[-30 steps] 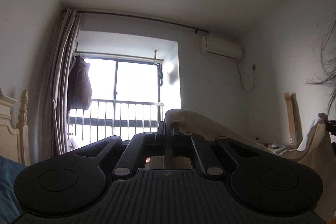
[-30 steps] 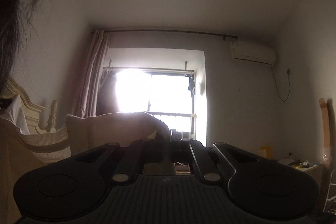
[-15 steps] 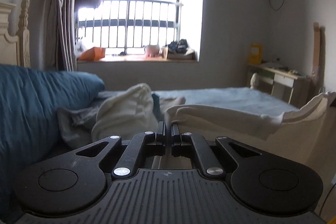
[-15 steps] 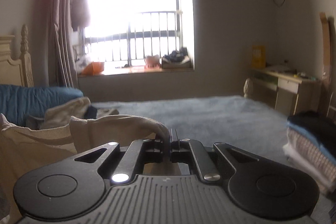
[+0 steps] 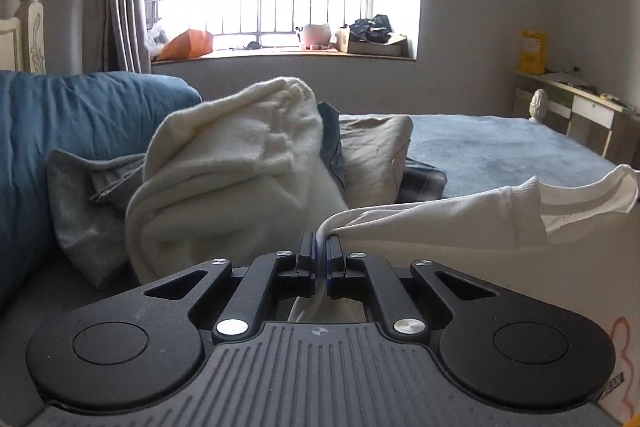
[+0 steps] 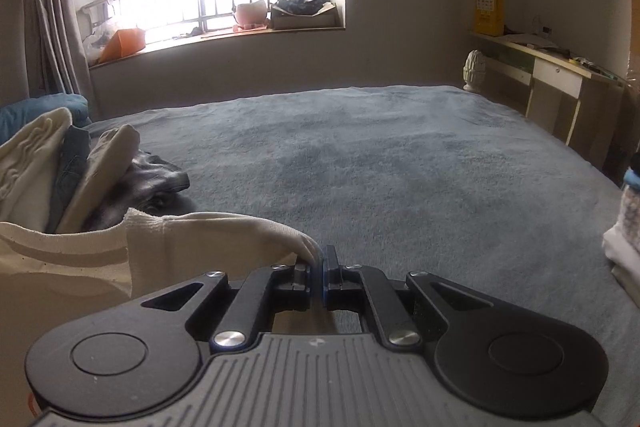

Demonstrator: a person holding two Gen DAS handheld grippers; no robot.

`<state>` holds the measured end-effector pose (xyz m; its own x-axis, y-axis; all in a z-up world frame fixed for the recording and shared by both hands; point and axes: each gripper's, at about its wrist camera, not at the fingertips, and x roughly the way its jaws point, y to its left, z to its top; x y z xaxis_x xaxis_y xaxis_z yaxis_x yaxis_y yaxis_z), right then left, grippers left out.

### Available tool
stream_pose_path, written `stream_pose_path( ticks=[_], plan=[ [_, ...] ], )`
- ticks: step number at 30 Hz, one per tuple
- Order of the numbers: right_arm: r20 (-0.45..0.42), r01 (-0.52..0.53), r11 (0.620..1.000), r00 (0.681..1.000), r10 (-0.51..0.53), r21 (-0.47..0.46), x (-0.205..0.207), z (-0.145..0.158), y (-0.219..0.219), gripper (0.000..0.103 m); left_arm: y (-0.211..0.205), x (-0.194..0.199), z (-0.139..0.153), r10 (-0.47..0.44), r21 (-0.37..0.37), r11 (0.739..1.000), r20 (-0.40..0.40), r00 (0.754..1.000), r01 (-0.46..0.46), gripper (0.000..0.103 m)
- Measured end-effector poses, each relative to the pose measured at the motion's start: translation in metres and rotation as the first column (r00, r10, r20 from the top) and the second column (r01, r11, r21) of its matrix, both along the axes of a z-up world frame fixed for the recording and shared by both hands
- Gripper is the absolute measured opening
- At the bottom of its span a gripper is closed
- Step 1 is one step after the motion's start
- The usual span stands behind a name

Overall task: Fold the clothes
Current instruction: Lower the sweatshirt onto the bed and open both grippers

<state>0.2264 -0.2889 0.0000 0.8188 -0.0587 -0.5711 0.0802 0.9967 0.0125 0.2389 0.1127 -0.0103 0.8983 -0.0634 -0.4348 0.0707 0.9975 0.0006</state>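
Note:
My left gripper (image 5: pixel 320 242) is shut on the edge of a cream garment (image 5: pixel 460 223) that stretches away to the right, with a ribbed cuff and a pale stripe. My right gripper (image 6: pixel 319 255) is shut on the other end of the same cream garment (image 6: pixel 180 243), which runs off to the left. The garment hangs between both grippers, low over the grey-blue bed (image 6: pixel 380 155).
A pile of unfolded clothes (image 5: pixel 240 163) lies ahead of the left gripper, beside a blue pillow (image 5: pixel 60 123). Folded clothes (image 6: pixel 624 227) are stacked at the bed's right edge. A desk (image 6: pixel 552 83) stands by the right wall, a cluttered window sill (image 6: pixel 240 31) beyond.
Both grippers have tilted and come down from facing the ceiling and window to low over the bed, still holding the cream garment between them.

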Motion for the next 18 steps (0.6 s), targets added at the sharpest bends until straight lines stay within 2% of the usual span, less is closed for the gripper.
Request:
stream_pose_path(
  ticks=[3, 5, 9, 12, 15, 17, 18],
  plan=[
    [-0.018, 0.002, 1.0, 1.0, -0.002, -0.015, 0.028, -0.012, 0.004, 0.004, 0.002, 0.024, -0.016, 0.006, 0.011, 1.0, -0.052, 0.999, -0.005, 0.003],
    [-0.06, -0.005, 0.999, 0.998, 0.003, -0.035, 0.043, -0.033, 0.011, 0.004, 0.003, 0.035, -0.034, 0.014, 0.018, 1.0, -0.1, 0.995, -0.012, 0.003],
    [-0.132, -0.017, 0.997, 0.991, 0.008, -0.071, 0.069, -0.074, 0.017, 0.004, 0.002, 0.042, -0.06, 0.027, 0.036, 0.999, -0.138, 0.99, -0.022, 0.003],
    [-0.189, -0.008, 0.999, 0.982, 0.0, -0.04, 0.08, -0.101, 0.015, 0.005, 0.0, 0.046, -0.075, 0.032, 0.042, 0.999, -0.174, 0.984, -0.025, 0.003],
    [-0.191, -0.016, 0.999, 0.981, 0.021, 0.03, 0.078, -0.105, 0.002, 0.009, 0.002, 0.049, -0.083, 0.024, 0.038, 0.999, -0.234, 0.972, -0.016, 0.01],
    [-0.21, -0.029, 0.999, 0.977, 0.038, 0.043, 0.072, -0.094, -0.004, 0.029, 0.007, 0.045, -0.079, 0.021, 0.034, 0.999, -0.238, 0.971, -0.013, 0.021],
    [-0.219, -0.036, 0.998, 0.975, 0.046, 0.05, 0.069, -0.089, -0.008, 0.048, 0.01, 0.04, -0.074, 0.023, 0.034, 0.999, -0.228, 0.973, -0.015, 0.034]
  ],
)
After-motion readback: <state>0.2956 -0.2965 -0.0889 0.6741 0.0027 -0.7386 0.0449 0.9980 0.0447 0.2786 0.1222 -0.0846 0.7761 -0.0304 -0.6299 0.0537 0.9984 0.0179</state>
